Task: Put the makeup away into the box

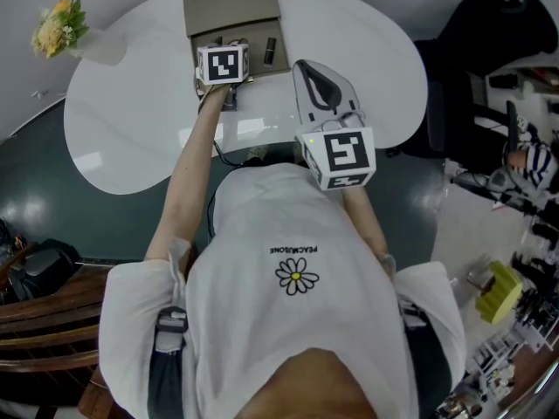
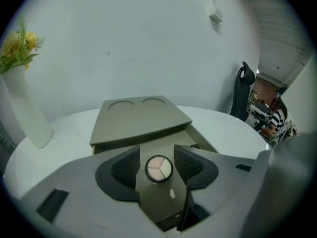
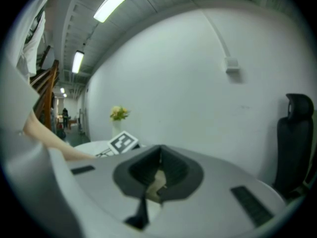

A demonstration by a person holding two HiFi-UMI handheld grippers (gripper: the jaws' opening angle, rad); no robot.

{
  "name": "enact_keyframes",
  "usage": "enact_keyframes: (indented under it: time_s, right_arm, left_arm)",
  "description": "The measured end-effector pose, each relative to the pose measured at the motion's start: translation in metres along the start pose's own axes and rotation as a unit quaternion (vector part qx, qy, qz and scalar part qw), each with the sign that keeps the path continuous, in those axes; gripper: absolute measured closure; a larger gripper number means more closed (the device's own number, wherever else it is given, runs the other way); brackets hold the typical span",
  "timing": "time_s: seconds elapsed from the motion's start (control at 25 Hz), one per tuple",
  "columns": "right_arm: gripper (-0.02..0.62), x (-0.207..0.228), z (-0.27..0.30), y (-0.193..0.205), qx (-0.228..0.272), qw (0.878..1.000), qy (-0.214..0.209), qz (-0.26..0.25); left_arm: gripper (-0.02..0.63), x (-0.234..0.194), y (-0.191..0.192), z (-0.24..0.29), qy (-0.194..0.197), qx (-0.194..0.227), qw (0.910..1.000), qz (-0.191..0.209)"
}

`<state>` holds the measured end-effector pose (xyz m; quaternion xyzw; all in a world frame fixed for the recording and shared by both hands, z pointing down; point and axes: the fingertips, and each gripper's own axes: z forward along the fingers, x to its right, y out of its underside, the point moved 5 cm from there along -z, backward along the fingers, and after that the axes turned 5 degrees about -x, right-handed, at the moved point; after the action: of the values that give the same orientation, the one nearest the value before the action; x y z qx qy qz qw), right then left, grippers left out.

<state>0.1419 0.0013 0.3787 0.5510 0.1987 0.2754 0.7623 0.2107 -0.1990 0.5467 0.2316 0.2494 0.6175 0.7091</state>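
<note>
An olive-grey box (image 1: 229, 3) stands open at the table's far side, its lid (image 2: 138, 117) raised behind the tray. My left gripper (image 1: 229, 45) (image 2: 157, 151) hangs over the tray, tilted down. A small round compact (image 2: 158, 168) with three powder shades sits between its pads, which lie against its rim. A dark lipstick tube (image 1: 270, 51) lies in the tray to the right. My right gripper (image 1: 300, 65) (image 3: 159, 150) is held over the table's near right part, fingertips touching. A pale patch low in its gap cannot be made out.
The white oval table (image 1: 131, 120) carries a white vase of yellow flowers (image 1: 61, 24) (image 2: 20, 48) at its far left. A black chair (image 1: 489, 51) (image 3: 294, 133) stands to the right, and a person in a striped top (image 1: 527, 157) is further right.
</note>
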Motion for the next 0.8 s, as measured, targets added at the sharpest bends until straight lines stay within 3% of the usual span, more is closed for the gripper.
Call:
enact_keyframes:
  time_s: [0.2,0.4,0.56,0.68,0.8]
  right_arm:
    - [0.566,0.008,0.009,-0.008,0.01,1.0,0.001,-0.005]
    - [0.566,0.01,0.021,-0.027,0.033,0.999,-0.006,-0.017]
    - [0.566,0.008,0.028,-0.039,0.047,0.999,-0.013,-0.023]
    - [0.566,0.003,0.03,-0.044,0.053,0.998,-0.023,-0.028]
    - [0.566,-0.001,0.03,-0.046,0.055,0.998,-0.03,-0.03]
  left_arm:
    - [0.387,0.003,-0.043,-0.036,0.007,0.071,0.9974,0.01]
    - [0.387,0.006,-0.083,-0.096,0.021,0.164,0.9862,0.015]
    - [0.387,0.011,-0.098,-0.148,0.022,0.241,0.9701,0.02]
    - [0.418,0.015,-0.098,-0.18,0.006,0.292,0.9556,0.04]
    - [0.457,0.024,-0.092,-0.206,0.021,0.343,0.9376,0.052]
